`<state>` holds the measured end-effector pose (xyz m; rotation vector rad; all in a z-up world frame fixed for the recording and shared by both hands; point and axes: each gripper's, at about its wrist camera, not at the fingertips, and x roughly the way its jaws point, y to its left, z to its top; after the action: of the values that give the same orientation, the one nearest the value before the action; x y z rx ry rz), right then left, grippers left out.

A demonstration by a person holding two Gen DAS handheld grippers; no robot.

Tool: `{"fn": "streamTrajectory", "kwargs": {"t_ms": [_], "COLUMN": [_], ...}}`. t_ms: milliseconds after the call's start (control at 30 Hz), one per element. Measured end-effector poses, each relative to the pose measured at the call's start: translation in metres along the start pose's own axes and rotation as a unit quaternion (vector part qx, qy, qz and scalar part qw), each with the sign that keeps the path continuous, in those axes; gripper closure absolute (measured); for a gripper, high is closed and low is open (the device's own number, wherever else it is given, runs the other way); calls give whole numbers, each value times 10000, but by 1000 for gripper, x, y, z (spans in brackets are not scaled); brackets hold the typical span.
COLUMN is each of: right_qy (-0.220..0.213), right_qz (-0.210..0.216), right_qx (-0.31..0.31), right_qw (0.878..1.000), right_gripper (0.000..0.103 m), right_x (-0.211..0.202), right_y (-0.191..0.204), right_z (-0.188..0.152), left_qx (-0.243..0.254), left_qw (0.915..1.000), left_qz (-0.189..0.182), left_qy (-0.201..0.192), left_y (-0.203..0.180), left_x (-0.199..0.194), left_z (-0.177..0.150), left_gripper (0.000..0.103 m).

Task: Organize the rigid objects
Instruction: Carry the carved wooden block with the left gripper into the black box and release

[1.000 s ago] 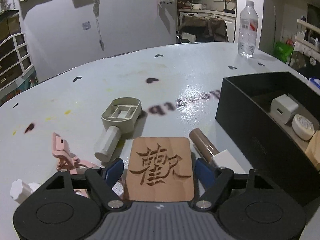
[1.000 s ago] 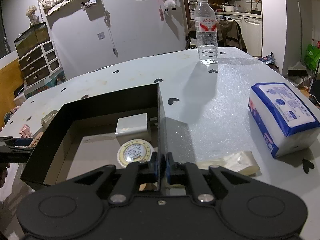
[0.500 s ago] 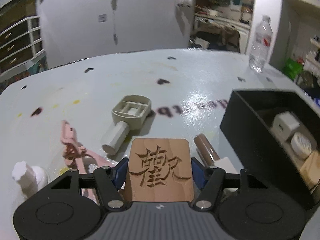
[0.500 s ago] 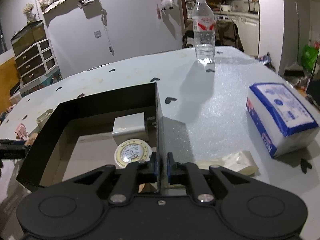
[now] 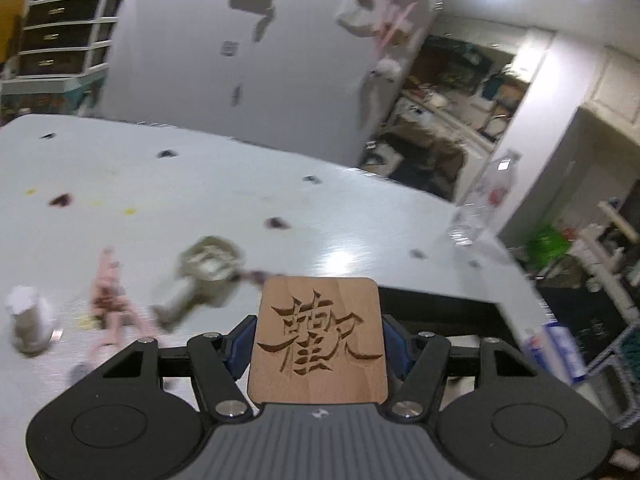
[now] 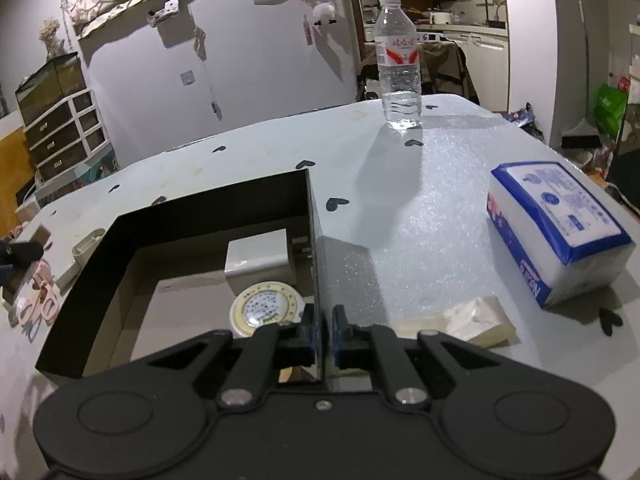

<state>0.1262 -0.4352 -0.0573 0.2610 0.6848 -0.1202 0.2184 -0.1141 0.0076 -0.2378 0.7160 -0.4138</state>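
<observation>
My left gripper [image 5: 317, 340] is shut on a square wooden coaster [image 5: 318, 340] carved with a Chinese character and holds it above the table, just before the black box [image 5: 440, 308]. My right gripper [image 6: 322, 330] is shut on the right wall of the black box [image 6: 316, 240]. Inside the box lie a white charger block [image 6: 258, 258] and a round white tin [image 6: 266, 308]. A beige comb-like tool [image 5: 200, 280], a pink clip [image 5: 110, 292] and a white cap piece [image 5: 28, 320] lie on the table at the left, blurred.
A water bottle [image 6: 400, 80] stands at the table's far side. A blue-and-white tissue pack [image 6: 560, 228] lies at the right, a crumpled plastic wrapper [image 6: 468, 320] beside my right gripper. The pink clip [image 6: 38, 300] also shows left of the box.
My left gripper closed on the wooden coaster, lifted it off the table and swung right toward the box. My right gripper kept its hold on the box wall.
</observation>
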Motion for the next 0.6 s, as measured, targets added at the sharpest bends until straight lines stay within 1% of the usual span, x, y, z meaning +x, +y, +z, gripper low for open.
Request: {"fn": "streamTrajectory", "kwargs": {"t_ms": [100,200,267,367,500,600], "right_qy": [-10,-18,-37,-69,-94,-114], "right_qz": [-40,-37,-29,14,65,71], "right_qx": [-74,-88,-109,-111,-124,-161], "right_qw": [10000,10000,9999,9999,9999,9998], "right_gripper": [92,92,92,92,92,92], "right_x": [0,0,0,-1,-3,-3], "right_y": [3,3,3,2,0,0], "right_z": [0,0,-1,-2,-3,-3], "left_qx": [60,84,68,-97,-268,-131], "left_qw": [9997,9991,9988,9981,9970,9968], "left_qz": [-235,-409,-452,-458,-266,94], "left_qy": [6,125,203,393,681,785], "left_y": [-25,-49,-63,-80,-97,-106], "left_x": [5,16,25,41,63,80], "left_z": [1,1,-1,-3,-12,-20], "left_gripper": [38,38,38,38,38,38]}}
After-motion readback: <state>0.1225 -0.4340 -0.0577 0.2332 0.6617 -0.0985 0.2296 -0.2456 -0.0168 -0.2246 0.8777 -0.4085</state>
